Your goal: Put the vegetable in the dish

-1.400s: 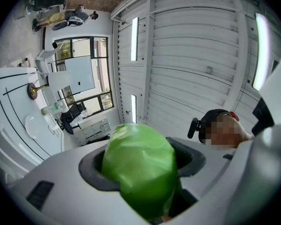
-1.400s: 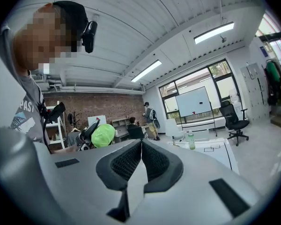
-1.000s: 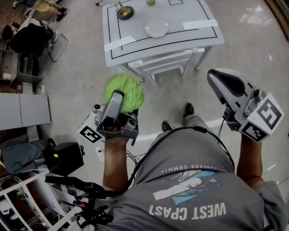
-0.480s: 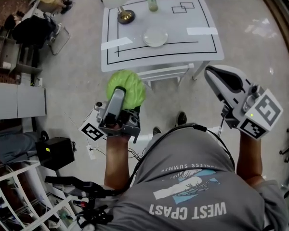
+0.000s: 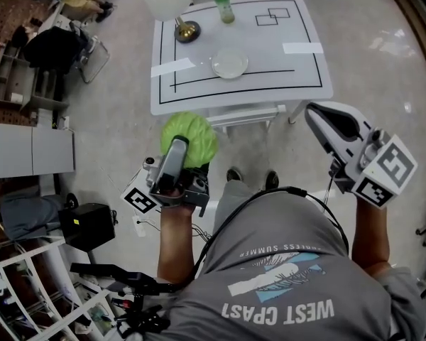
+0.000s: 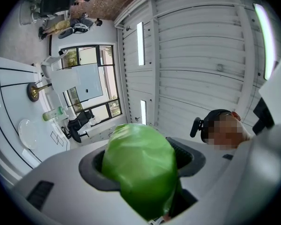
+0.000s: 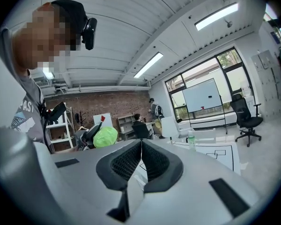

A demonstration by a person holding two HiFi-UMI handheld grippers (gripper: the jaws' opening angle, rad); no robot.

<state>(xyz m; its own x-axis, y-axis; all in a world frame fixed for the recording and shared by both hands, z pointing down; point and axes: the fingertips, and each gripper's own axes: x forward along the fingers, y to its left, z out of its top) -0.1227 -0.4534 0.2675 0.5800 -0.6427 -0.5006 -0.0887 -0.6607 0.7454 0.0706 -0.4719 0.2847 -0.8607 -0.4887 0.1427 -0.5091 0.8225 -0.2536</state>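
My left gripper [image 5: 184,148] has its fingers clamped round the green vegetable [image 5: 196,129], held in the air short of the near edge of the table [image 5: 298,77]. The dish [image 5: 230,62] lies ahead and slightly right, near that edge's middle (the left is the nearer hand), while the right gripper [image 5: 318,119] has its fingers closed on nothing

Head cam looks steeply down from above: white table [image 5: 270,62] at the top of frame, both grippers nearer in. The left gripper [image 5: 187,146] cam is rolled sideways and aimed up at the ceiling [image 6: 201,55], with the vegetable [image 6: 140,168] right in its face and the table along its left edge. The right gripper [image 5: 314,119] cam sits roughly level. It has the table at its right and the same vegetable small at its left.
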